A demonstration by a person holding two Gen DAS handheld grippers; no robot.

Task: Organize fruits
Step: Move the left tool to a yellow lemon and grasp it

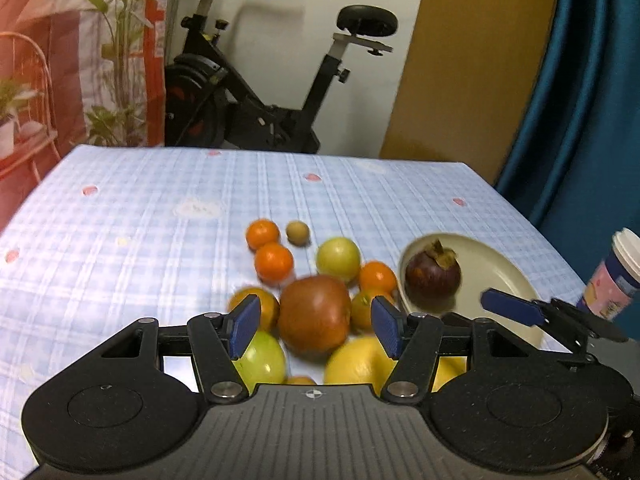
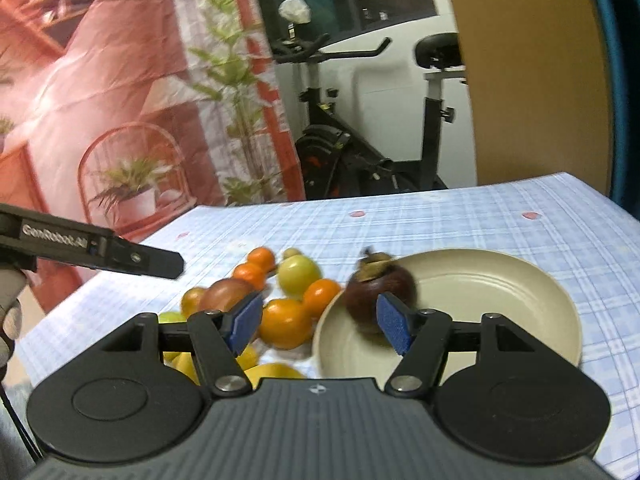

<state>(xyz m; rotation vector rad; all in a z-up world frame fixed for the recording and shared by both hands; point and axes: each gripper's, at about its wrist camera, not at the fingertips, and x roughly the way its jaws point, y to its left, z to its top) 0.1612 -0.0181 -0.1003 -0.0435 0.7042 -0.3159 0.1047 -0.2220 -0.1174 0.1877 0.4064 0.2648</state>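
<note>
- The left gripper (image 1: 314,326) hangs over the near end of the fruit pile on the checked tabletop (image 1: 140,216), its blue pads spread with nothing pinched. The large red-brown apple (image 1: 314,314) shows between them but lies below, untouched.
- I judge the step in hand to be picking the next fruit for the plate. To do it well, lower the pads on either side of the apple's widest part and close gently, so the round neighbours are not nudged into rolling.
- Left to right in the pile, from the left wrist view: one half-hidden orange (image 1: 267,308) behind the left pad, one green fruit (image 1: 260,360) under it, two clear oranges (image 1: 264,234) at the far side, one small tan fruit (image 1: 297,233), one green apple (image 1: 338,259), two more oranges (image 1: 376,276) by the plate rim, and one yellow fruit (image 1: 358,362) nearest the camera. Others may be hidden beneath the gripper body.
- One cream plate (image 2: 500,280) sits right of the pile and holds one dark purple mangosteen (image 2: 380,288), the only fruit sorted so far.
- The right gripper (image 2: 322,326) is near the plate's near-left edge, jaws apart and empty, the mangosteen just past its right pad.
- One paper cup (image 1: 614,276) stands at the far right edge.
</note>
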